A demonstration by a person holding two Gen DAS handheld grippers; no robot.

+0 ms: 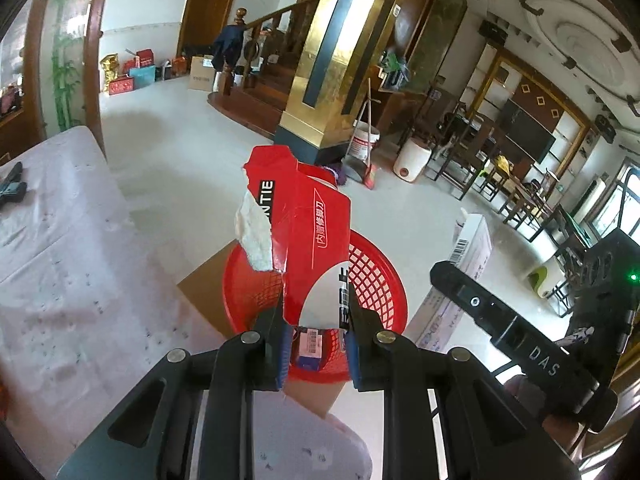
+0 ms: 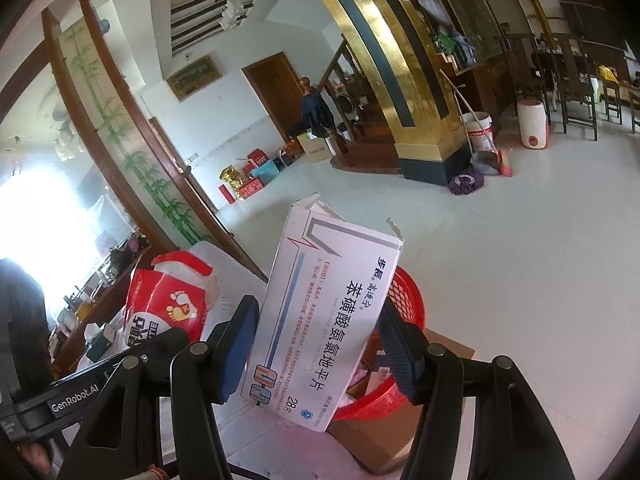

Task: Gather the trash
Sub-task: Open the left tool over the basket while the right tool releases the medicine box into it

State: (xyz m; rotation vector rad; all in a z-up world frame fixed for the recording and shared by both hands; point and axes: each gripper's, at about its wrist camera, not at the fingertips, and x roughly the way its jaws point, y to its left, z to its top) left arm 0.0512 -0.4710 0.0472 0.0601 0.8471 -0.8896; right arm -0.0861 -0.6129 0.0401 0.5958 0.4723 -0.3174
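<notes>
The left gripper (image 1: 315,312) pinches a torn red cardboard package (image 1: 310,236) between its blue pads; the package stands up toward 12 o'clock, and a ragged white torn edge at its 9 o'clock side hides part of the black label. Directly beneath sits a red plastic mesh basket (image 1: 372,276), whose middle the package covers; a small barcoded item inside is too small to read. The basket rests on a brown cardboard box (image 1: 208,300), mostly hidden. The right gripper (image 2: 316,344) clamps a white cardboard medicine box (image 2: 324,312), tilted toward 1 o'clock, above the same basket (image 2: 404,300), whose contents are largely blocked.
</notes>
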